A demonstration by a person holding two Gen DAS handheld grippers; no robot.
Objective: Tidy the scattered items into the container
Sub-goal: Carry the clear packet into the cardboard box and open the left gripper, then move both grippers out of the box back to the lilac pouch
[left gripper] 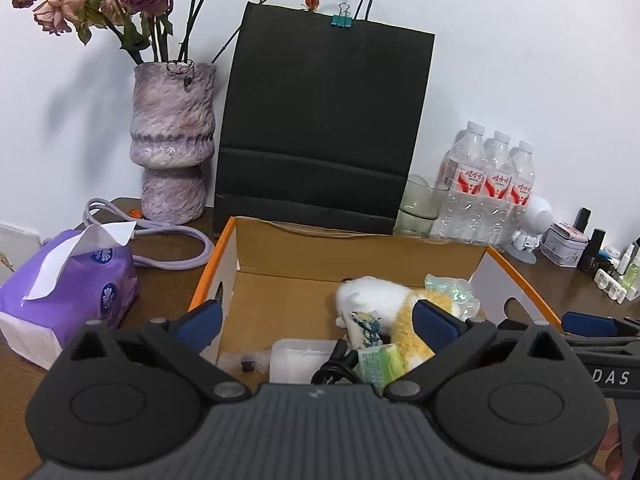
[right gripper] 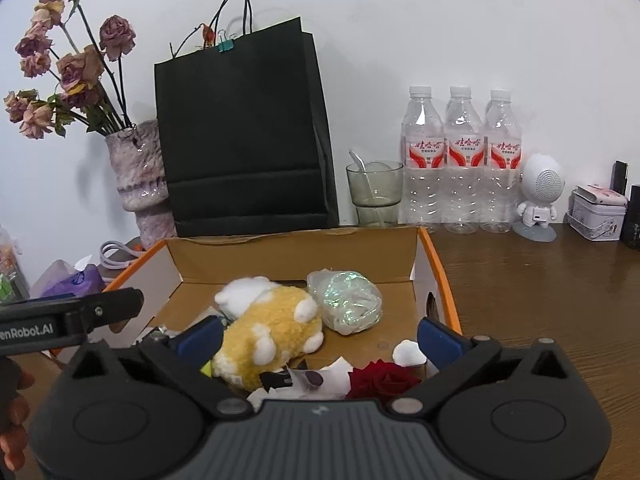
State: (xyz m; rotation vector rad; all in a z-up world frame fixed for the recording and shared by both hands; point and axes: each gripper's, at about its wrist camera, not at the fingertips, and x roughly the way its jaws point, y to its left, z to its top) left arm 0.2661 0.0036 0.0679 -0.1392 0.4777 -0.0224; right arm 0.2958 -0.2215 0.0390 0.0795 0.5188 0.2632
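- While both tools hover over the cardboard box (right gripper: 296, 248), the left gripper (left gripper: 316, 320) and right gripper (right gripper: 320, 336) have their jaws wide apart, clamped on nothing.
- Inside the box lie the plush toy (right gripper: 272, 340), the iridescent bag (right gripper: 346, 300), the red rose (right gripper: 384, 380) and, in the left view, a green packet (left gripper: 380, 364) and a black cable (left gripper: 334, 368).
- Risk: the tools sit close together, so a careless withdrawal could knock one against the other.
- A finger (right gripper: 438, 338) dragging outward could catch the orange rim, shift the box, or hook the plush back out.
- Whether items remain outside the box, I cannot tell.
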